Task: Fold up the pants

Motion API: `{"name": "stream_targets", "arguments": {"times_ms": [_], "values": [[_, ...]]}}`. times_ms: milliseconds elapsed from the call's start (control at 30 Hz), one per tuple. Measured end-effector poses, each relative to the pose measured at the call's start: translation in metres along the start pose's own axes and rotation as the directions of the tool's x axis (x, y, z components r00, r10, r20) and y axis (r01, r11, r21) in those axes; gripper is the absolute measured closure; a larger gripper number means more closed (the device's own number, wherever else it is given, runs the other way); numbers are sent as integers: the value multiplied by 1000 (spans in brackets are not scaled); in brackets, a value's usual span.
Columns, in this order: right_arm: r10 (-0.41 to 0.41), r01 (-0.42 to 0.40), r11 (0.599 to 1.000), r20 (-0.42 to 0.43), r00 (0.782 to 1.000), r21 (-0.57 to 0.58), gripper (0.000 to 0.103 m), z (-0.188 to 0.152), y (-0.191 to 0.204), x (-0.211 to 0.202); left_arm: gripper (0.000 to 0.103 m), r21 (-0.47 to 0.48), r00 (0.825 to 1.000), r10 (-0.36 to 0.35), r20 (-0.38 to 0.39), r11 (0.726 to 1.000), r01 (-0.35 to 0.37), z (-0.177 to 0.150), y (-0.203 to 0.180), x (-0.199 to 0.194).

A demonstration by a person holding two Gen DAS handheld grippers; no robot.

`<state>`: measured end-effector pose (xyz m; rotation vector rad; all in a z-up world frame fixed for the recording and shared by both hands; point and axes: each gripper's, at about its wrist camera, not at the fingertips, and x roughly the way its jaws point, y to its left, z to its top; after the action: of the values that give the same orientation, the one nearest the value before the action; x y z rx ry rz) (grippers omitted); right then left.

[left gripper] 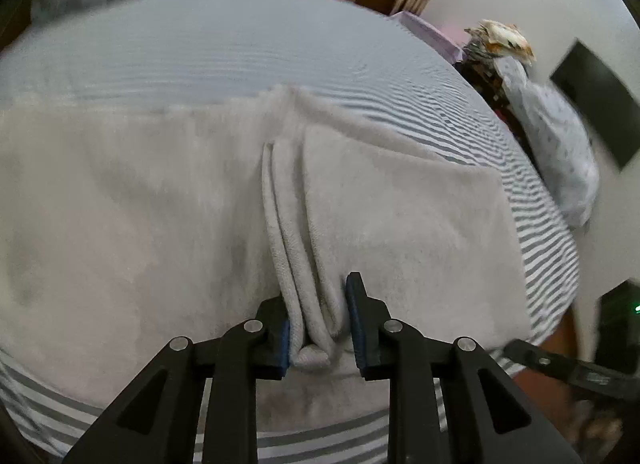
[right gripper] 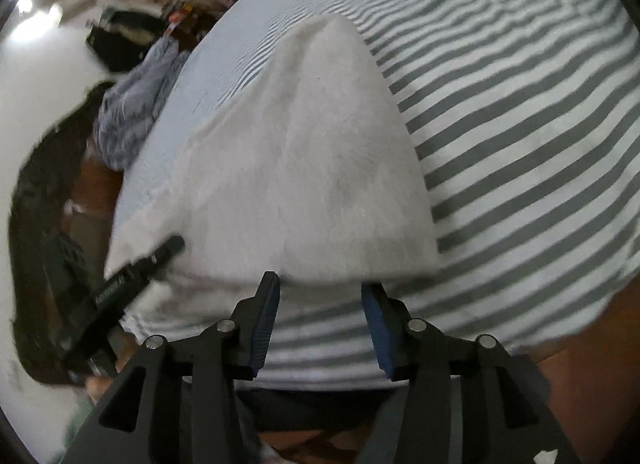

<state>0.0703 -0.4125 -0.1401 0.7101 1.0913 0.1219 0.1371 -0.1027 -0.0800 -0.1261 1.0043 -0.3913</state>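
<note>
The left hand-held gripper (left gripper: 318,320) is seen with its jaws partly apart around a bunched ridge of the pants (left gripper: 248,200); the ridge of stacked hems rests against the left blue pad, while a gap shows between cloth and the right pad, so the cloth is judged to be loosely between the jaws rather than pinched. The right hand-held gripper (right gripper: 320,324) is held with its jaws apart and nothing between them; only the striped sheet of the bed (right gripper: 520,144) is seen through the gap, and the near edge of the pants (right gripper: 312,168) lies just beyond the fingertips.

The pants are spread pale and flat on the bed near its front edge; in the left wrist view the long axis is seen running across the frame, with the folded ridge running straight away from the jaws; in the right wrist view a tapered end points away from the hand-held gripper.

The left hand is judged the nearer, being already upon the cloth; the right is clear of it, at the short end. The next fold is judged to turn on that long axis, the end being carried along it.
</note>
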Motion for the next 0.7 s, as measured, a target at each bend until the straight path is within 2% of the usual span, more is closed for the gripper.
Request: {"name": "stream_targets", "arguments": {"times_ms": [100, 200, 300, 400, 500, 567, 700], "values": [[-46, 46, 996, 3, 999, -79, 63, -5, 12, -18, 74, 80, 998, 65, 26, 995, -67, -4, -11, -1], [-72, 77, 989, 46, 996, -124, 63, -1, 23, -39, 69, 137, 993, 111, 38, 984, -115, -3, -18, -1], [-70, 86, 985, 106, 992, -148, 64, 13, 33, -53, 65, 128, 992, 122, 42, 984, -127, -5, -11, -6], [-114, 147, 970, 171, 979, -191, 67, 38, 43, -52, 65, 112, 988, 138, 74, 983, -145, -6, -2, -17], [-135, 180, 957, 201, 970, -226, 75, 68, 53, -34, 64, 110, 987, 109, 118, 986, -122, -4, -5, -31], [-154, 201, 951, 202, 967, -237, 78, 88, 56, -19, 59, 113, 988, 70, 137, 990, -86, 0, -8, -37], [-207, 255, 936, 207, 956, -241, 84, 126, 62, 13, 58, 116, 992, 24, 122, 992, -38, 7, -17, -31]]}}
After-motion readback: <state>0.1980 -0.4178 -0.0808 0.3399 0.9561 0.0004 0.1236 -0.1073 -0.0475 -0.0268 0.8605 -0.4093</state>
